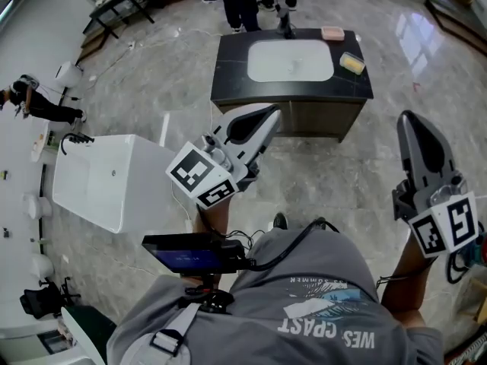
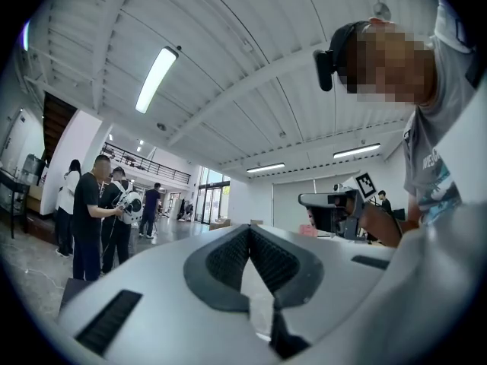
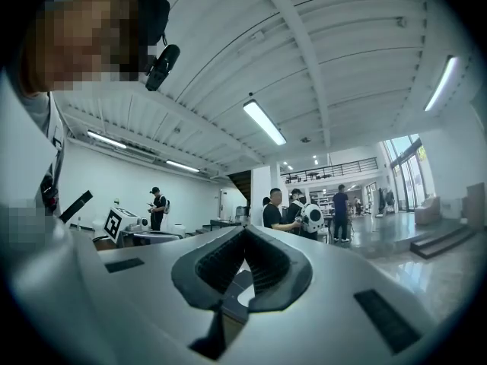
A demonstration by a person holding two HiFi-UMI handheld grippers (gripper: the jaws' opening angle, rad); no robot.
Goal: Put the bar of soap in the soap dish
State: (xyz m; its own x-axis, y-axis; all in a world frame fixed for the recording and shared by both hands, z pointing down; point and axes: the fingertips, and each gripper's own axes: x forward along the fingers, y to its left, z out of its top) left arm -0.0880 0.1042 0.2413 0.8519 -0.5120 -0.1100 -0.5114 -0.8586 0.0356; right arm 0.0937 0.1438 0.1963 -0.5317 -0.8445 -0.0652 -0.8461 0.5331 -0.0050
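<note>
a: where does the soap job stand?

b: from the head view i can't settle it. the dark counter (image 1: 228, 67) stands at 12 o'clock, well away from me, with a white basin (image 1: 291, 59) sunk into it. two small things lie on its top. a pink block (image 1: 332, 33) sits at the basin's 1 o'clock, on the far corner. a yellow piece (image 1: 351, 63) lies at its 3 o'clock. they lie apart and don't touch.

a: which one is the bar?

b: both are too small for me to say. the pink block is flat, with rounded corners and no rim that i can see, so it may be the bar, lying outside the dish. the yellow piece seems to have a paler edge around a yellow middle. that would fit an empty dish, or a dish with a bar already in it. so this fits either a soap that is yet to be moved or one that is already in place.

a: and your tongs?

b: both are closed and hold nothing. in the left gripper view, the left gripper (image 2: 249, 228) has its ribbed pads meeting at the tip, with only open room beyond. the right gripper (image 3: 245, 230) looks the same in its own view, tips together and nothing pinched. both point towards 12 o'clock, well short of the counter.
</note>
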